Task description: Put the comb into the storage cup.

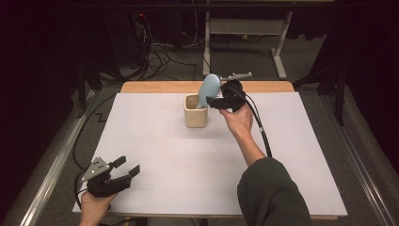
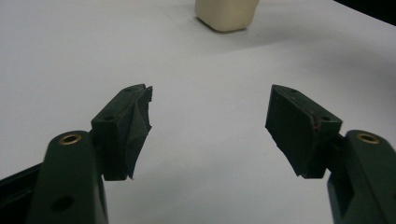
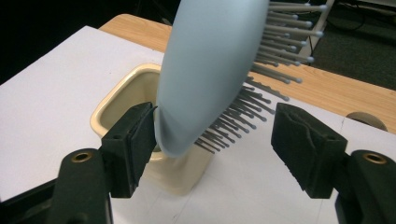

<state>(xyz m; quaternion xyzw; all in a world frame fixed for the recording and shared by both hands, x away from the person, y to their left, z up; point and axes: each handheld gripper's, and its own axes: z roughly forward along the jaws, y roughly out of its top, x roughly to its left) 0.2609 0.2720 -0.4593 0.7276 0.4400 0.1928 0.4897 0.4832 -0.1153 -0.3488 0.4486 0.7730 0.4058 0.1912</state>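
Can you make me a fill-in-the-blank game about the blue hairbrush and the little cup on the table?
1. The light blue plastic hairbrush stands with its handle inside the cream ceramic ____.
2. The right gripper has its black jaws on either side of the ____.
3. The left gripper rests near the table's front corner with its jaws open and ____ between them.
4. The white sheet covers a table made of ____.

Missing words: cup; hairbrush; nothing; wood

high: above, fwd-down | gripper cams: low, close | shared: cup (image 1: 195, 111)
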